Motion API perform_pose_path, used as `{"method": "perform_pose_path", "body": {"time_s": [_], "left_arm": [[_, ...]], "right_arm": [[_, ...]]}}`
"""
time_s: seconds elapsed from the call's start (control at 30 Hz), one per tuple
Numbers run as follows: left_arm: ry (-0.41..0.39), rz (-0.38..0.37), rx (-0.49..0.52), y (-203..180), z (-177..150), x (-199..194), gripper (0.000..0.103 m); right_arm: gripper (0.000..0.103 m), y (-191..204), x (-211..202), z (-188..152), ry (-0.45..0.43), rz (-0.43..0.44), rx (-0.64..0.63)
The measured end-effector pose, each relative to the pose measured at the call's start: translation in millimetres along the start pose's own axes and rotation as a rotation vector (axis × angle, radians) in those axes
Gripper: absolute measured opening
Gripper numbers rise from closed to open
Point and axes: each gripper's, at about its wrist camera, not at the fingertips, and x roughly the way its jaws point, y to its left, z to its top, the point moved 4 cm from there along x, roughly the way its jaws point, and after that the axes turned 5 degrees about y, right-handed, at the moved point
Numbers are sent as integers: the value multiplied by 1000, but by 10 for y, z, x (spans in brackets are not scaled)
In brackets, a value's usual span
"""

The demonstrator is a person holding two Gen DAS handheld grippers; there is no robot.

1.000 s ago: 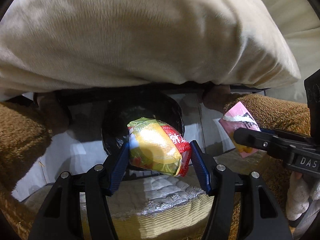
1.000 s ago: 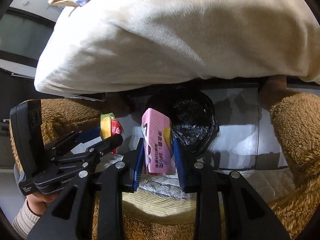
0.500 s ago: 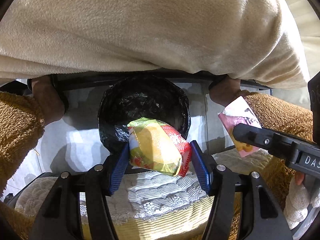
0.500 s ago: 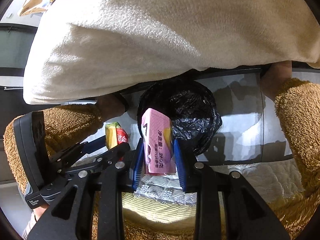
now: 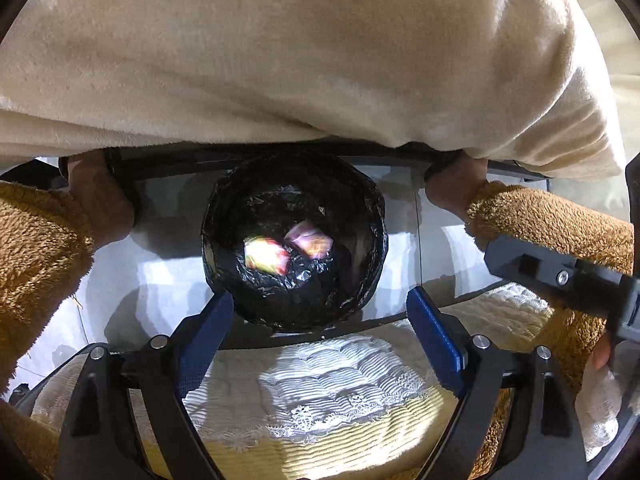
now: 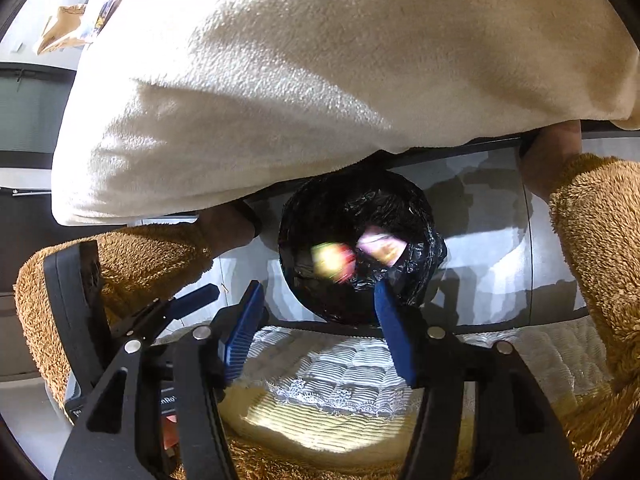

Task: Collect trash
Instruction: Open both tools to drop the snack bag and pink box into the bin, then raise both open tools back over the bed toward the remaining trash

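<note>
A bin lined with a black bag [image 5: 294, 308] stands on the floor below; it also shows in the right wrist view [image 6: 424, 288]. A yellow-and-red snack wrapper [image 5: 266, 256] and a pink packet [image 5: 310, 240] lie blurred inside it, also seen in the right wrist view as the wrapper [image 6: 334, 262] and the packet [image 6: 380, 246]. My left gripper [image 5: 320, 312] is open and empty above the bin's near rim. My right gripper [image 6: 318, 304] is open and empty, also above the near rim. The left gripper shows at the left of the right wrist view [image 6: 192, 300].
A cream blanket [image 5: 280, 60] hangs over the top of both views. Brown fleece sleeves [image 5: 36, 260] flank the bin. A white and yellow quilted bed edge [image 5: 328, 392] lies under the grippers. More wrappers [image 6: 76, 24] lie on a surface at far upper left.
Both grippers have opened. The yellow-and-red wrapper left the left gripper and the pink packet left the right gripper; both now are inside the black bin.
</note>
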Motion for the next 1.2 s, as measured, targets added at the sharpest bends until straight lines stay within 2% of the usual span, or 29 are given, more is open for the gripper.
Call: {"method": "perform_pose_path", "body": {"time_s": [0.27, 0.47, 0.83, 1.07, 1.2], "left_arm": [[-48, -12, -15, 23, 0, -129, 87], [-103, -11, 0, 13, -6, -295, 87], [-322, -35, 98, -110, -12, -898, 87], [-449, -21, 147, -150, 35, -1291, 87], [-495, -23, 150, -108, 124, -1473, 87]], "right_arm": [[58, 25, -96, -39, -38, 15, -19], [58, 52, -322, -66, -141, 47, -35], [58, 364, -857, -243, -394, 61, -230], [58, 510, -1187, -242, -539, 57, -316], [58, 531, -1344, -147, -579, 28, -340]]}}
